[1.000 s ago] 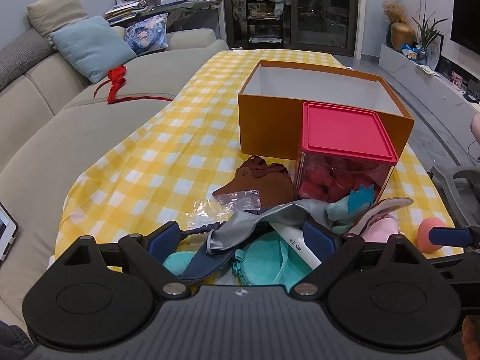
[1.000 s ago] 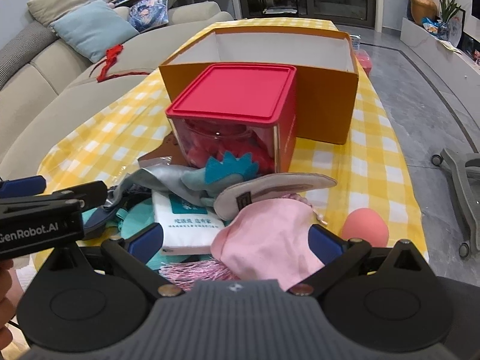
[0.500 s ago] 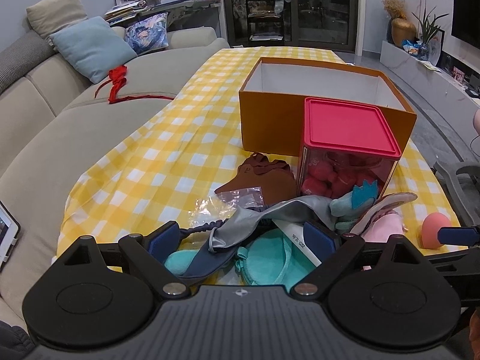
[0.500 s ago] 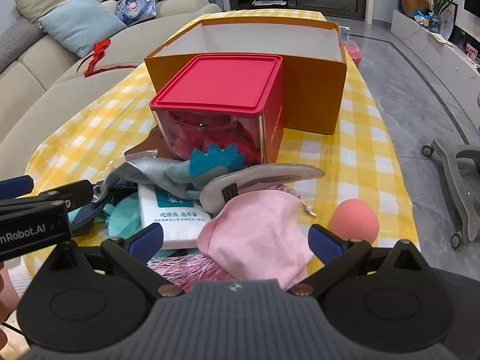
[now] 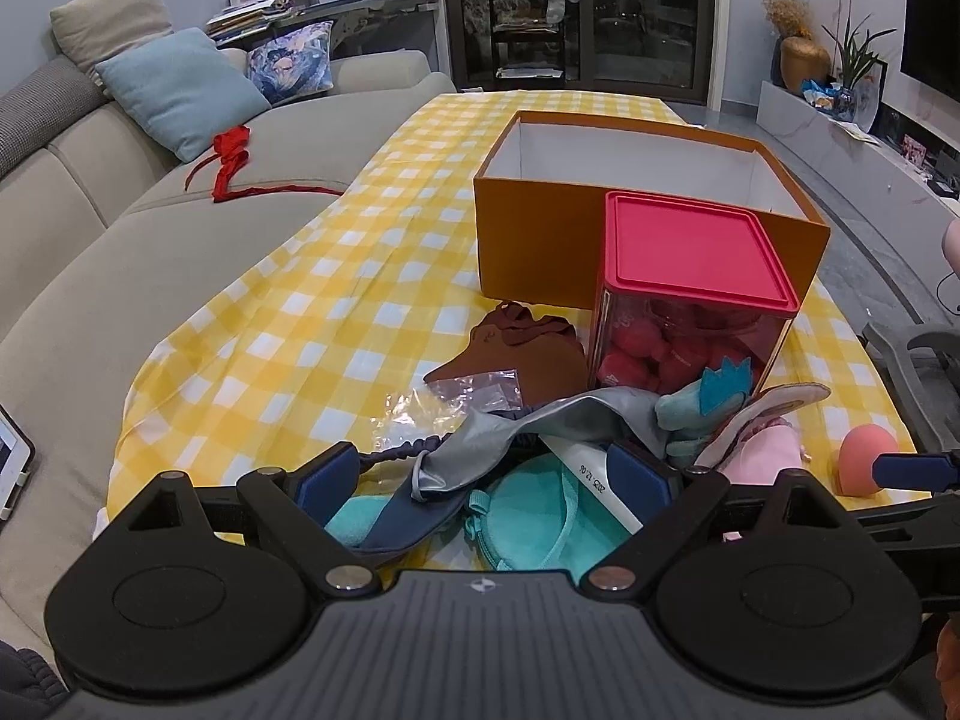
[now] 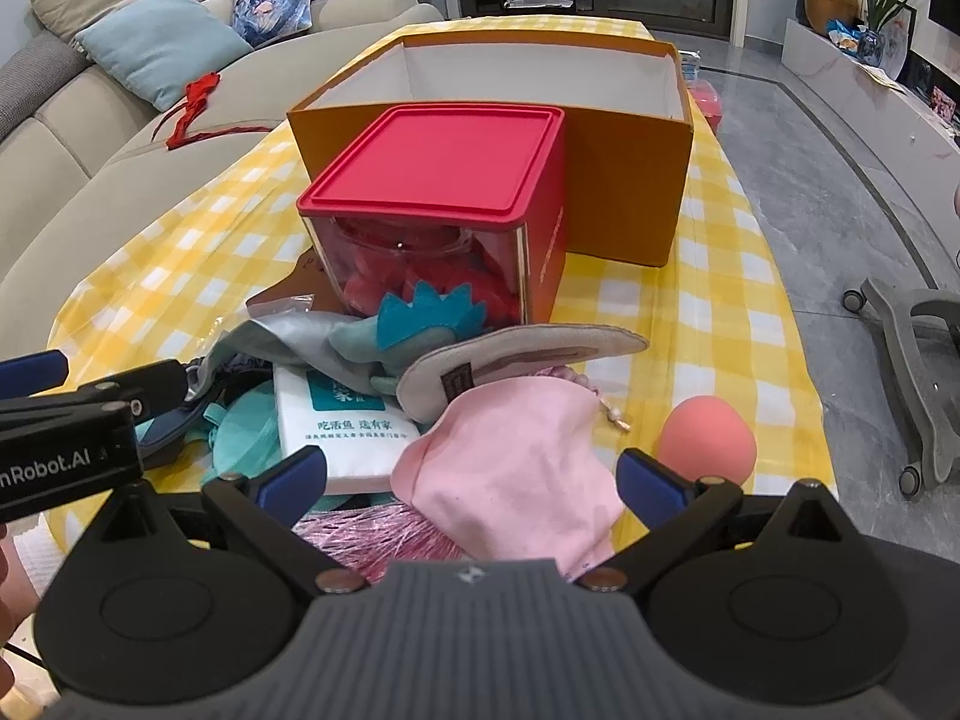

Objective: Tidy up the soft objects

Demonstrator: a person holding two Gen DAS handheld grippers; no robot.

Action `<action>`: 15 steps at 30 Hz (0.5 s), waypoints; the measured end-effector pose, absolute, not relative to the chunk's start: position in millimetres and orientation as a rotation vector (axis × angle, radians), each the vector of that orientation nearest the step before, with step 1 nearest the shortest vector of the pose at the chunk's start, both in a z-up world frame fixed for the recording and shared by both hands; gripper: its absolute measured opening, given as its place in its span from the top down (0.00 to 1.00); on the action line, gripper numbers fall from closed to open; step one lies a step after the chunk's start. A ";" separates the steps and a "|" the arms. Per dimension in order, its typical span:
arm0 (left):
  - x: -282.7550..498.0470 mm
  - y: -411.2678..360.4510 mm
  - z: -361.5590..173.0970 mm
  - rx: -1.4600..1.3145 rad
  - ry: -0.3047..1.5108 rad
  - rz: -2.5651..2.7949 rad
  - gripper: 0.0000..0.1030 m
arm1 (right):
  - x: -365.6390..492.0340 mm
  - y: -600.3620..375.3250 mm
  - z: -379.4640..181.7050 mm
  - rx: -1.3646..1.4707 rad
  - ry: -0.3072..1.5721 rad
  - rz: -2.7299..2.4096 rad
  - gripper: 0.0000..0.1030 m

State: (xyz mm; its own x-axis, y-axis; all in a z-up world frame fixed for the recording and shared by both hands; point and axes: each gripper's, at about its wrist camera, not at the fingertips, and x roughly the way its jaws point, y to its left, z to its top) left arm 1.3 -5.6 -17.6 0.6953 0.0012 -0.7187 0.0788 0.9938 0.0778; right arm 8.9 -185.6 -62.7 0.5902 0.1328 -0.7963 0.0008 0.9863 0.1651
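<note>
A heap of soft things lies at the near end of the table: a grey satin cloth, a teal pouch, a navy eye mask, a brown pouch, a teal plush, a grey slipper-like piece, a pink cloth bag and a white tissue pack. A pink sponge ball sits at the right. My left gripper is open over the grey cloth and teal pouch. My right gripper is open around the pink bag.
An open orange box stands mid-table, white inside. A clear container with a red lid holding red soft items stands before it. The yellow checked tablecloth covers the table. A beige sofa lies left; a chair base right.
Both grippers have drawn back and risen a little from the heap, so more of the table shows. The objects have not moved and both grippers stay open.
</note>
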 end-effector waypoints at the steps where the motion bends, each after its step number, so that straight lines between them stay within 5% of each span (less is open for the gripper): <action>1: 1.7 -5.5 -17.8 0.105 0.800 -0.043 0.00 | 8.9 -185.5 -62.6 0.155 0.937 0.078 0.02; 15: 2.0 -5.4 -17.7 0.106 0.801 -0.048 0.00 | 8.8 -183.6 -62.5 0.150 0.936 0.090 0.02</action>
